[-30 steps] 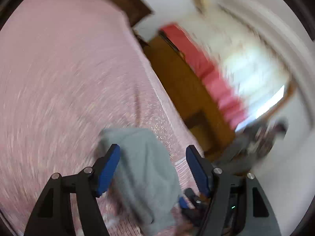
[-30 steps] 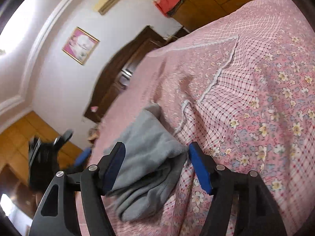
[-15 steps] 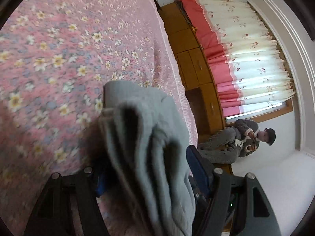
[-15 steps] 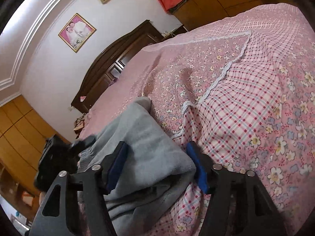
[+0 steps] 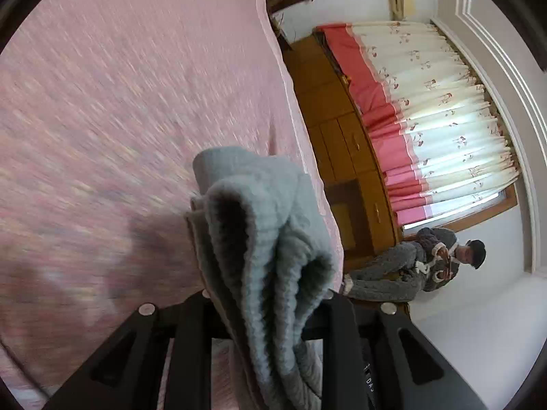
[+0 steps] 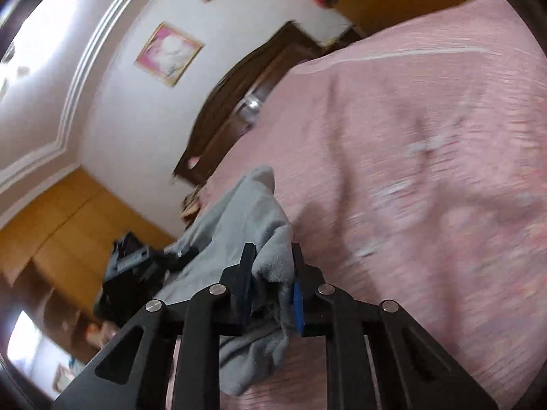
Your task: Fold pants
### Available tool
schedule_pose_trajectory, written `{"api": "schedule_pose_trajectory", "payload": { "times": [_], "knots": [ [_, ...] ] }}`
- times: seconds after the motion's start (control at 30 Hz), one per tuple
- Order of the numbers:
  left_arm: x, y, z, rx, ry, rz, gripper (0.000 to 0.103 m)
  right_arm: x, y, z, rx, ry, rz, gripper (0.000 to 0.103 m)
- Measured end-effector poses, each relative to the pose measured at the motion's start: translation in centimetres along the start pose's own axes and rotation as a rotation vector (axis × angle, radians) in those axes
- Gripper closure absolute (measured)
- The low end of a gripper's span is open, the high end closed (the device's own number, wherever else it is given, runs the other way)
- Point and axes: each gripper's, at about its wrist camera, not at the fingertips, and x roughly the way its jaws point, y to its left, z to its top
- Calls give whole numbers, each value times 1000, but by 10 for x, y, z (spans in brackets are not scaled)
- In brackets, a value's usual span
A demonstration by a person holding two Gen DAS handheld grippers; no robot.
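Both jaw pairs were closing on the folded grey fleece pants (image 5: 259, 239), which ran lengthwise ahead of the left gripper (image 5: 266, 302) and leftward from the right gripper (image 6: 271, 287).

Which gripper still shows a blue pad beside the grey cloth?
The right gripper: a blue pad shows against the grey pants. The left gripper's pads are buried in fabric.
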Motion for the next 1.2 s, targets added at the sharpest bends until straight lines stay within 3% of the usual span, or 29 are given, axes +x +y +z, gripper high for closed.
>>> {"api": "schedule_pose_trajectory", "payload": {
  "times": [0.1,0.17,0.23,0.33,0.37,0.4,0.47,0.57,0.63,0.73,0.77,0.83,0.93,1.03,1.1,1.2],
  "knots": [
    [-44,14,-1,-24,-12,67,81,25,18,-17,22,81,47,84],
    [-63,28,-3,-35,-24,121,80,43,31,-34,-49,130,8,84],
    [-62,42,-2,-23,-49,208,76,62,34,-48,-118,194,-104,82],
    [-60,67,-10,2,-150,426,64,73,38,-55,-229,251,-293,65],
    [-67,70,-17,6,-194,399,64,69,41,-53,-247,239,-298,49],
    [-77,70,-26,20,-252,361,64,61,47,-51,-274,206,-302,40],
    [-105,63,-48,103,-379,345,64,51,65,-43,-360,147,-298,36],
    [-134,50,-78,229,-457,331,64,64,87,-29,-427,170,-274,35],
    [-139,45,-90,298,-394,263,64,84,87,-24,-418,218,-282,35],
    [-119,33,-109,370,-269,255,61,108,80,-32,-383,284,-343,35],
    [-114,31,-115,383,-268,260,52,110,76,-42,-366,309,-329,35],
    [-106,37,-123,388,-297,306,49,110,67,-60,-336,329,-357,35],
    [-93,39,-136,412,-277,375,64,103,62,-72,-352,307,-402,37],
    [-90,21,-160,528,-270,448,64,93,60,-74,-386,298,-408,37],
    [-96,15,-170,522,-302,458,64,84,59,-74,-415,262,-405,37],
    [-119,9,-168,532,-398,468,64,67,59,-67,-363,235,-373,38]
  ]
}}
